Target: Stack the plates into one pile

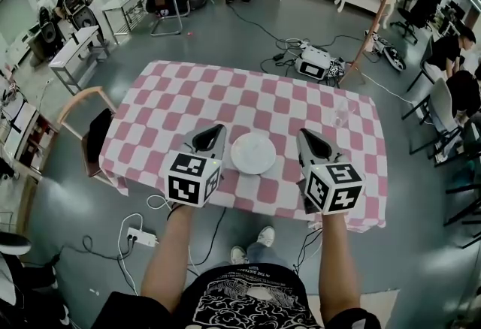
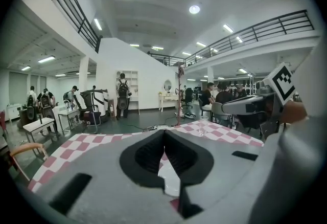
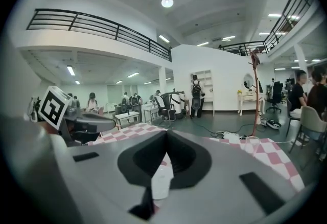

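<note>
A white round plate [image 1: 253, 152] lies on the pink-and-white checked tablecloth [image 1: 248, 98] near the front edge; whether more plates lie under it I cannot tell. My left gripper [image 1: 220, 127] hovers just left of the plate, with its jaws shut and nothing between them. My right gripper [image 1: 302, 132] hovers just right of it, also shut and empty. In the left gripper view, below the shut left gripper [image 2: 164, 133], a strip of the plate [image 2: 172, 179] shows. The right gripper view shows the plate [image 3: 160, 183] the same way under the shut right gripper [image 3: 167, 135].
A clear glass [image 1: 340, 116] stands on the table at the far right. A wooden chair [image 1: 89, 132] stands at the table's left side. Cables and a power strip [image 1: 141, 236] lie on the floor near the person's feet. People and desks are far behind the table.
</note>
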